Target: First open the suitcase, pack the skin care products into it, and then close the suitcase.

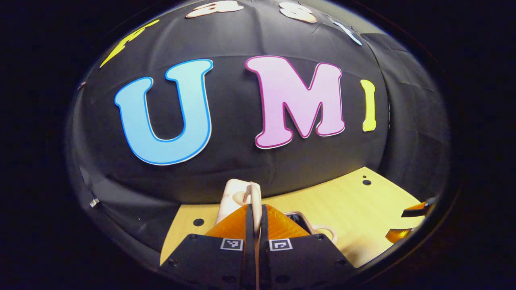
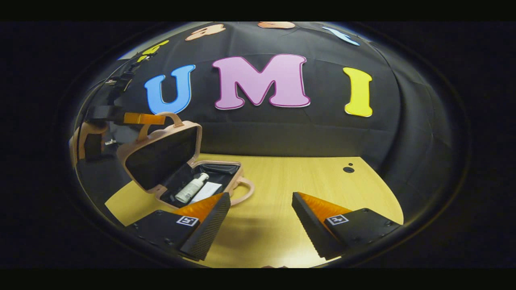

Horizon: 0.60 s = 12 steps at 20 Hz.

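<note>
The left gripper (image 1: 256, 209) is pinching the handle (image 1: 254, 195) on the lid (image 2: 161, 157) of the suitcase (image 2: 181, 169), fingers pressed together on that thin pink loop, and the lid is standing nearly upright over the tray. The right gripper (image 2: 261, 219) is hovering above the table (image 2: 282, 181) with its jaws spread wide and nothing between them, just beside the case.

Inside the tray a pale pump bottle (image 2: 191, 188) is lying on its side next to a flat white packet (image 2: 206, 191), both on dark lining. So the packing looks done, and closing is the job in hand, I'd say.

Here's the risk: that handle is a slim, smooth, rounded strap, and the grip on it is narrow. If the lid swings down fast it could twist out of the pinch and slam. The case is a light, rigid shell with rounded corners sitting on slick wood-grain tabletop, so a sideways pull may drag the whole thing instead of hinging it. The bottle is a round cylinder, free to roll; a jolt could send it toward the rim and jam the seam. The lower handle (image 2: 245, 191) is sticking out toward the right gripper, which could knock it.
</note>
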Each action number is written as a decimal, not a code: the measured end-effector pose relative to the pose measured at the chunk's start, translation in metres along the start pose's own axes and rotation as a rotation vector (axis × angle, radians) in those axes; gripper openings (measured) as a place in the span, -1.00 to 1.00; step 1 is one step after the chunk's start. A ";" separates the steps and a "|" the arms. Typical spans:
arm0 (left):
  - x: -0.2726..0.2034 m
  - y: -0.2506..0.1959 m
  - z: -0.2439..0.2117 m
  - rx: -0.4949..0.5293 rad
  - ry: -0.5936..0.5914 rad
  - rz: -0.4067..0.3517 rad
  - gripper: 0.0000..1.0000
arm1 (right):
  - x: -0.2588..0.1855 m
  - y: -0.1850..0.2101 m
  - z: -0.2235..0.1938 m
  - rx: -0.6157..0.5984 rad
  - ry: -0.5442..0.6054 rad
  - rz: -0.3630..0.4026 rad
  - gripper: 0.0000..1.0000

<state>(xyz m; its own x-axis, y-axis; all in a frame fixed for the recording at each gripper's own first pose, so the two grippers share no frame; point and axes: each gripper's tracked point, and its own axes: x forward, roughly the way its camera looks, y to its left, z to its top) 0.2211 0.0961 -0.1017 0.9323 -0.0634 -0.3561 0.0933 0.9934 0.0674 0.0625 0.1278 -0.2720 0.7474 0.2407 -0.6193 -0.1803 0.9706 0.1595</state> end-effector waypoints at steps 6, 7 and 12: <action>0.047 -0.111 -0.063 -0.053 0.014 -0.069 -0.82 | 0.016 -0.057 -0.015 -0.029 0.014 0.041 0.96; 0.057 -0.130 -0.083 -0.087 0.034 -0.081 -0.82 | 0.018 -0.064 -0.015 -0.046 0.010 0.051 0.96; 0.080 -0.174 -0.150 -0.123 0.135 -0.083 -0.81 | 0.013 -0.092 -0.006 -0.082 -0.018 0.049 0.96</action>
<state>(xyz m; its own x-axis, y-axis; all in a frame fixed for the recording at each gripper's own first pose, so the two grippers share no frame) 0.2271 -0.0670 -0.2821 0.8671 -0.1406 -0.4779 0.1168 0.9900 -0.0792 0.0847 0.0418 -0.2996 0.7473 0.2888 -0.5985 -0.2683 0.9551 0.1260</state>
